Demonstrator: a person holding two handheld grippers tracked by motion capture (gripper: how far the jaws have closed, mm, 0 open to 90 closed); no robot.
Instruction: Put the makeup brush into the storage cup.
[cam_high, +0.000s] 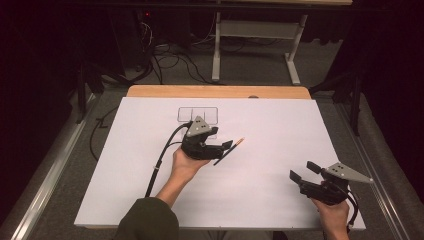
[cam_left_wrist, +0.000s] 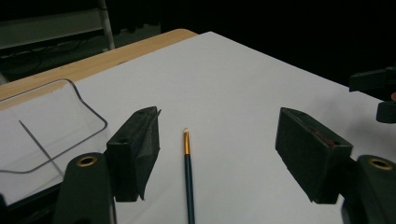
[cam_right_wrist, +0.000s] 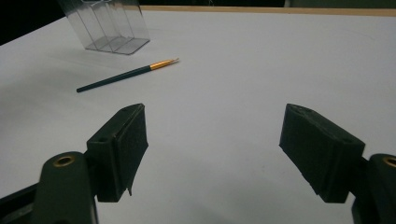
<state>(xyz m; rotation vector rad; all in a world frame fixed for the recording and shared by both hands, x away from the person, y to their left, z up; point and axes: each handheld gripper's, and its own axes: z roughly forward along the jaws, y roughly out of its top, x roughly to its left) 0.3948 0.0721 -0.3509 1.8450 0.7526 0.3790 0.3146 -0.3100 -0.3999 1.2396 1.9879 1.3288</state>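
A thin paintbrush (cam_high: 229, 151) with a dark green handle and a gold ferrule lies flat on the white sheet (cam_high: 280, 125). My left gripper (cam_high: 223, 148) hovers over it, open. In the left gripper view the paintbrush (cam_left_wrist: 188, 172) runs up between the two wide-apart pads, touching neither. A clear plastic organizer (cam_high: 198, 114) with three compartments stands just beyond, partly behind the gripper's grey plate. My right gripper (cam_high: 304, 171) rests near the sheet's front right corner, open and holding nothing. In its own view the paintbrush (cam_right_wrist: 126, 73) and organizer (cam_right_wrist: 109, 23) lie far off to the upper left.
The wooden table edge (cam_high: 215, 91) shows beyond the sheet. Behind it stand a white table frame (cam_high: 217, 50) and loose cables (cam_high: 170, 62) on the floor. Metal rails (cam_high: 55, 160) run along both sides of the table.
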